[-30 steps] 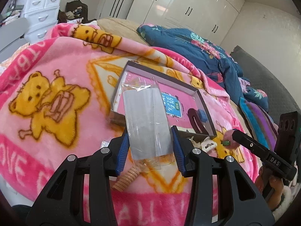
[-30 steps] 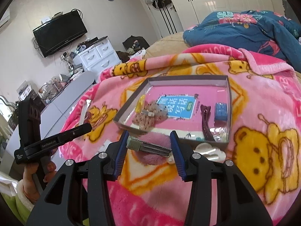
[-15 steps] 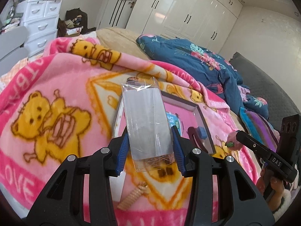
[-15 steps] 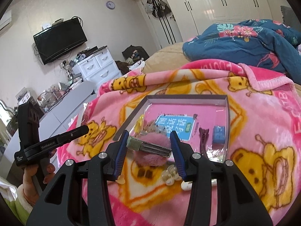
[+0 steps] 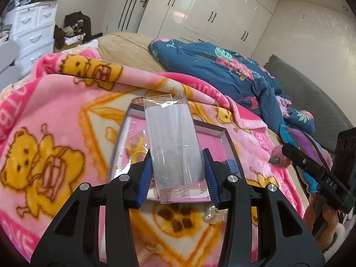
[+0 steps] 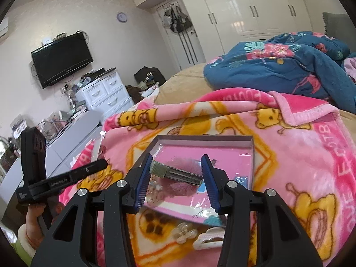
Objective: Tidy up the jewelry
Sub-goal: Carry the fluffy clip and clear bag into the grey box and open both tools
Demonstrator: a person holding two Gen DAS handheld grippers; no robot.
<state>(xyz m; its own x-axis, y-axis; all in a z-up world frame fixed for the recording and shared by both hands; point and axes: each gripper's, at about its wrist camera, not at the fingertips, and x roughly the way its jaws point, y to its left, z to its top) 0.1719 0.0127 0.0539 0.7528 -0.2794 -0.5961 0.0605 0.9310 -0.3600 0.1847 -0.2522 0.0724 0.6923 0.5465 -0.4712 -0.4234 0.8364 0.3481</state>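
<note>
My left gripper [image 5: 176, 166] is shut on a clear plastic packet [image 5: 173, 142] with a grey card inside, held upright over the near edge of the grey-rimmed tray [image 5: 227, 138] with a pink floor. In the right wrist view my right gripper [image 6: 176, 171] is shut on a metal hair clip [image 6: 175, 173] with a pink fluffy pompom [image 6: 182, 187], hanging above the tray [image 6: 204, 138]. The same pompom [image 5: 279, 156] shows at the right of the left wrist view. A yellow piece [image 5: 136, 151] and a blue piece [image 5: 231, 163] lie in the tray.
The tray rests on a pink bear-print blanket [image 5: 44, 133] on a bed. Clear and white hair clips [image 6: 184, 233] lie on the blanket before the tray, and a beige spiral hair tie [image 5: 151, 250] lies nearer. A blue floral quilt [image 6: 289, 66] is bunched behind.
Both grippers rose and moved forward over the tray, each keeping its hold. The packet and the fluffy clip now hang above the tray instead of in front of it.
</note>
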